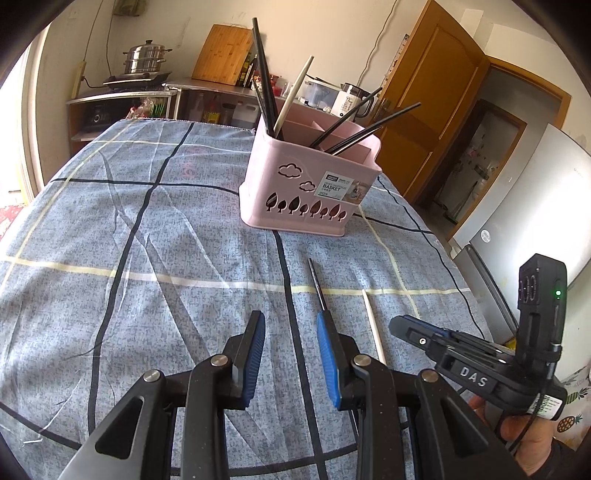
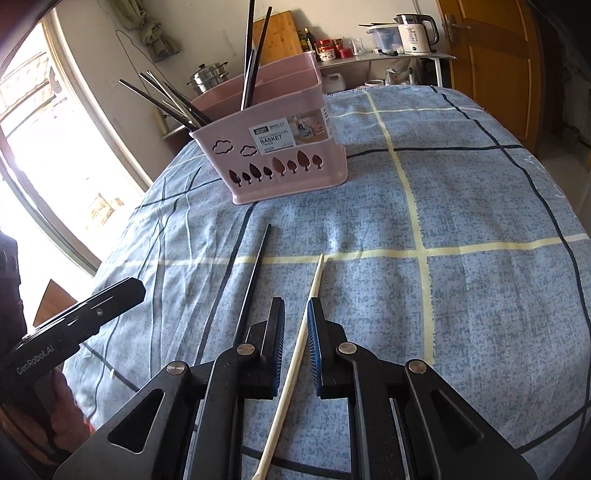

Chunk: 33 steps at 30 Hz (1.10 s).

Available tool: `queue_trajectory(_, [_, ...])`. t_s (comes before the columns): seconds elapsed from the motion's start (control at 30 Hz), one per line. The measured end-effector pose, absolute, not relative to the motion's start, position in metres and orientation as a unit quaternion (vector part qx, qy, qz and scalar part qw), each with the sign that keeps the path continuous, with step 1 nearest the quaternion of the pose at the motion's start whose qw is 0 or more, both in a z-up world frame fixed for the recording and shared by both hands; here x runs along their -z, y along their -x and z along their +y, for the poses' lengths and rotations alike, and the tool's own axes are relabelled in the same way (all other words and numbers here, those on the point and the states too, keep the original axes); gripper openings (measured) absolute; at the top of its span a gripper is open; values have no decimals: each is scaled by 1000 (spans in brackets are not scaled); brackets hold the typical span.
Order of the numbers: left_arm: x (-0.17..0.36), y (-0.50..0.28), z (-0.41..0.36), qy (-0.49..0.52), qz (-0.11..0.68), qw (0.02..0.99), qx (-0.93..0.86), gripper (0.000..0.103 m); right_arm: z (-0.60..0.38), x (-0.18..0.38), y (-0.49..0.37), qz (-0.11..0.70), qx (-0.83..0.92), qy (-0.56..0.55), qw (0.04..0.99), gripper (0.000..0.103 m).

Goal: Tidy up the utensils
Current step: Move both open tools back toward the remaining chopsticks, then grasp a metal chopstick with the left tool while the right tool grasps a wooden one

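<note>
A pink utensil basket stands on the blue checked tablecloth and holds several black chopsticks and one white one; it also shows in the right wrist view. A black chopstick and a white chopstick lie loose on the cloth in front of it. My left gripper is open and empty, its right finger beside the black chopstick. My right gripper is open, with the white chopstick lying between its fingers. The black chopstick lies just left of it.
The table is covered by the blue cloth. Behind it stand a counter with a steel steamer pot, a cutting board and a kettle. A wooden door and a fridge are at the right.
</note>
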<state>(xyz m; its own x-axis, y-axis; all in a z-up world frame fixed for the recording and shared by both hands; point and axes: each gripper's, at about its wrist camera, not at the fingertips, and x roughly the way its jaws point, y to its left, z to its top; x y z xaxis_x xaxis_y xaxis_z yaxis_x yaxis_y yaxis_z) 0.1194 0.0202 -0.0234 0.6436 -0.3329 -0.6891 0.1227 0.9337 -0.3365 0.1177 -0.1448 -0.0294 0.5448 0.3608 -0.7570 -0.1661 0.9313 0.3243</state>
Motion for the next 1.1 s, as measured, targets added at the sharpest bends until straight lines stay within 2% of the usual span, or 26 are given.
queue_trajectory(0.4, [41, -145, 9, 144, 427, 882, 137, 29, -138, 50, -140, 475, -128, -79, 867, 13])
queue_trajectory(0.47, [43, -151, 3, 141, 432, 879, 142, 29, -138, 50, -142, 476, -124, -70, 868, 8])
queue_trajectory(0.9, [70, -203, -52, 76, 471, 868, 136, 29, -159, 50, -142, 481, -127, -78, 864, 7])
queue_trajectory(0.93, [69, -205, -55, 67, 468, 871, 134, 27, -160, 50, -142, 481, -127, -79, 864, 7])
queue_trajectory(1.03, [71, -206, -59, 42, 470, 874, 117, 8, -161, 50, -142, 481, -130, -80, 863, 7])
queue_trajectory(1.1, [71, -206, -55, 49, 472, 872, 123, 7, -161, 50, -142, 482, -131, -80, 863, 7])
